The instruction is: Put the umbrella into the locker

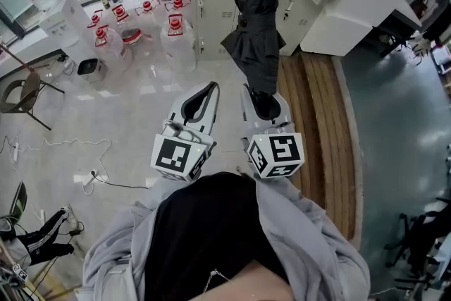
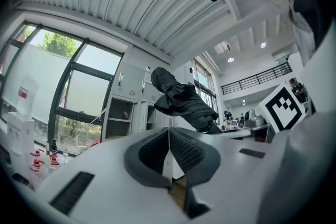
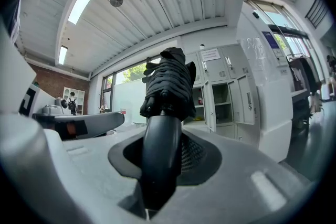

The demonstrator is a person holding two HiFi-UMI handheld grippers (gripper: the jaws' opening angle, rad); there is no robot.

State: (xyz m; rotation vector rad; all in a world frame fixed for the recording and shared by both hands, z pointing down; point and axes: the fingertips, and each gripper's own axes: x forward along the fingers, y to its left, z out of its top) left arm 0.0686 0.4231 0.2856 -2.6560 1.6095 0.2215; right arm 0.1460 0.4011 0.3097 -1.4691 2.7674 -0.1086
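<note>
Two grippers are hovering side by side just in front of the person, both pointing toward the far wall. The right gripper (image 1: 264, 103) (image 3: 163, 150) is clamping its jaws, partly open, around the handle of the folded black umbrella (image 1: 255, 10) (image 3: 168, 86). The umbrella is sticking out away from the person toward the grey lockers (image 1: 215, 0) (image 3: 223, 99). The left gripper (image 1: 210, 89) (image 2: 169, 136) is carrying nothing, with its jaws pressing together. Red-capped water bottles (image 1: 141, 35) are standing on the floor, far left.
</note>
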